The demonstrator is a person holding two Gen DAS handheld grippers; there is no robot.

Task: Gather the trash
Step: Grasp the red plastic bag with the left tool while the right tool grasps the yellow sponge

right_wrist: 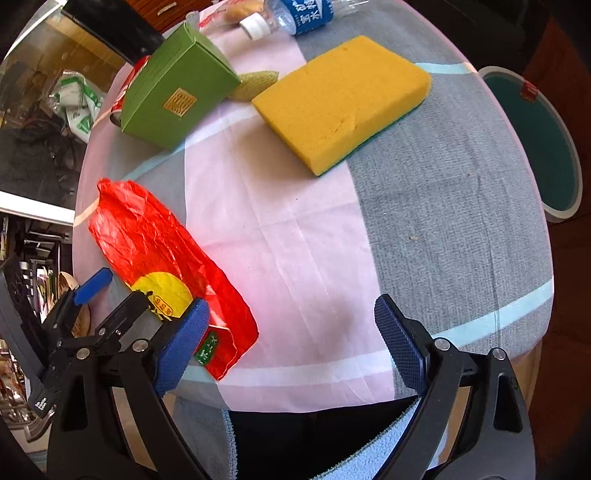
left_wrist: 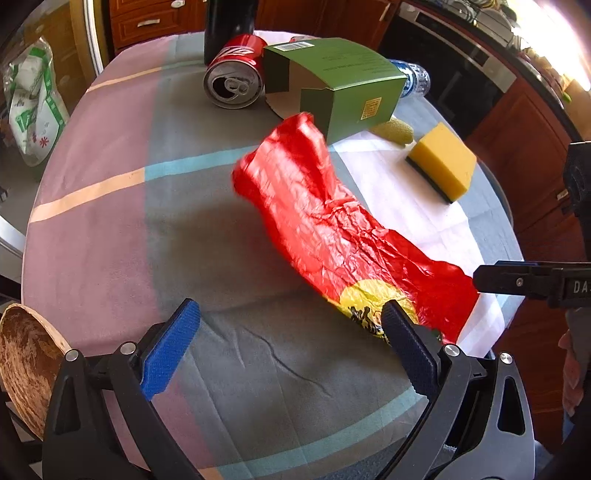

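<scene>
Near the front edge of the cloth-covered surface (right_wrist: 443,206) lies a crumpled red plastic bag (left_wrist: 332,236), its printed yellow end closest to that edge. Both tools hover just above it: the left hand-held gripper (left_wrist: 291,345) stands wide open and empty, one finger over the bag's printed end, and the right hand-held gripper (right_wrist: 291,341) is equally wide and empty beside it. A good pickup probably means pinching a raised fold rather than flat film. Farther back wait a soda can (left_wrist: 234,79), green box (right_wrist: 177,88), yellow sponge (right_wrist: 343,99) and water bottle (right_wrist: 295,14).
</scene>
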